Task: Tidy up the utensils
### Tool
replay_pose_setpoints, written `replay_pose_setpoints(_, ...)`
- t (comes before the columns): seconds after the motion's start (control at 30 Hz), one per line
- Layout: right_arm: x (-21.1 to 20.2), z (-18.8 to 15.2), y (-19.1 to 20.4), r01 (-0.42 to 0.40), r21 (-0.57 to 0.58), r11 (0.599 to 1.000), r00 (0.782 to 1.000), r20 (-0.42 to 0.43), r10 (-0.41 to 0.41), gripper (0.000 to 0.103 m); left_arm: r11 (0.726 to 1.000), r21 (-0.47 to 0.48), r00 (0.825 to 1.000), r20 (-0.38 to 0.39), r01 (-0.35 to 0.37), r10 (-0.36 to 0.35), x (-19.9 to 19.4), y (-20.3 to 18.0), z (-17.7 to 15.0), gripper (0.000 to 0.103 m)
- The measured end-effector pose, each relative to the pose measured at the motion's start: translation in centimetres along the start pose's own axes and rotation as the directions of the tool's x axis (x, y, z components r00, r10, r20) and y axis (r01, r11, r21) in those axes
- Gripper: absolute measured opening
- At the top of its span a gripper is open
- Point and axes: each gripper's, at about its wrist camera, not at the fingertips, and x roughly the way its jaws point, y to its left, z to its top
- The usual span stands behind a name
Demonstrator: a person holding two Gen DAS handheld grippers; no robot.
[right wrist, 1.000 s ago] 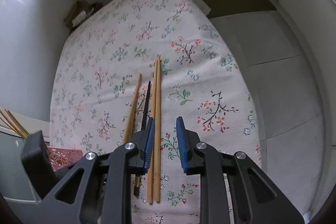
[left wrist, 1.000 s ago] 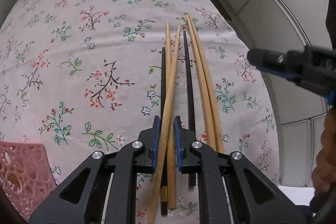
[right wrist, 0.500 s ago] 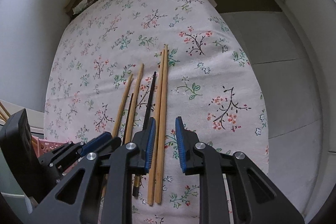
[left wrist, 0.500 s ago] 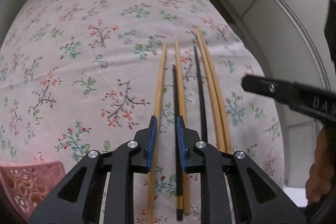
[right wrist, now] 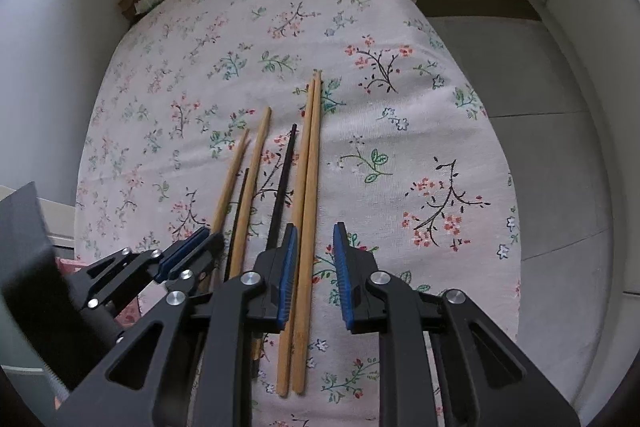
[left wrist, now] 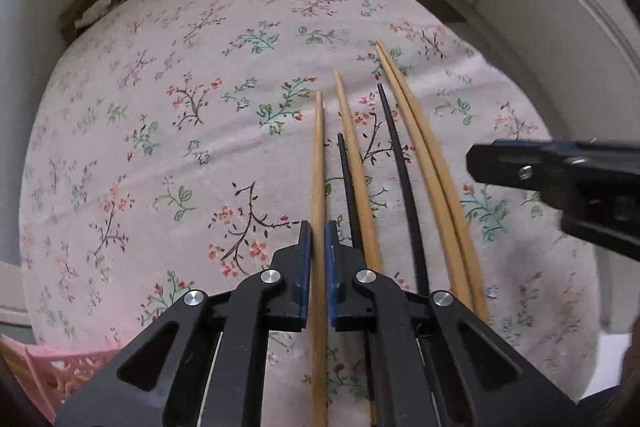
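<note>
At the lower left of the left wrist view a pink basket [left wrist: 60,367] peeks in at the frame edge, on the flowered cloth [left wrist: 160,147] that covers the worktop. Right of it, at lower centre, the left gripper [left wrist: 319,247] has its fingers clenched on a single wooden chopstick [left wrist: 318,167], which runs straight up the frame between the blue pads. Next to the right lie a short black chopstick [left wrist: 346,179], a second wooden one [left wrist: 354,155], a longer black chopstick [left wrist: 400,167] and a touching wooden pair [left wrist: 424,147]. In the right wrist view the right gripper [right wrist: 314,263] straddles that pair [right wrist: 308,187] with its fingers closing; the left pad looks against the sticks while the right pad stands clear of them. The grip on the single stick sits near one end, so the long free part could swing or slip when lifted. The pair may split if the closing fingers catch only one stick, and the black chopstick just beside the left pad could be dragged along.
</note>
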Motion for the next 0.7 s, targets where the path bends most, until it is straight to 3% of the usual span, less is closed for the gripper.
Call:
replay_pose_setpoints(0.13,0.9,0.2,0.2,-0.028,0.004,1.000,0.999,-0.023,0.028,0.013,0.996,-0.045,0.992,0.104,0.073,-0.068,-3.9,0.7,-0.3,0.006)
replay_pose_setpoints(0.33,2.8,0.5,0.9,-0.019,-0.003,1.000,0.998,-0.054,0.019,0.013,0.987,-0.058,0.955,0.264,0.152,-0.132,-10.0,0.5,-1.6,0.006)
replay_pose_setpoints(0.53,3.2,0.6,1.3,-0.045,0.015,0.999,0.997,-0.065,0.046,0.008,0.979,-0.041,0.917,0.360,0.199,-0.172,-13.2,0.6,-2.0,0.006)
replay_pose_setpoints(0.7,2.4,0.3,1.7,-0.050,-0.001,0.999,0.998,-0.048,0.049,0.007,0.974,-0.040,0.902,0.386,0.224,-0.192,-14.0,1.4,-2.1,0.006)
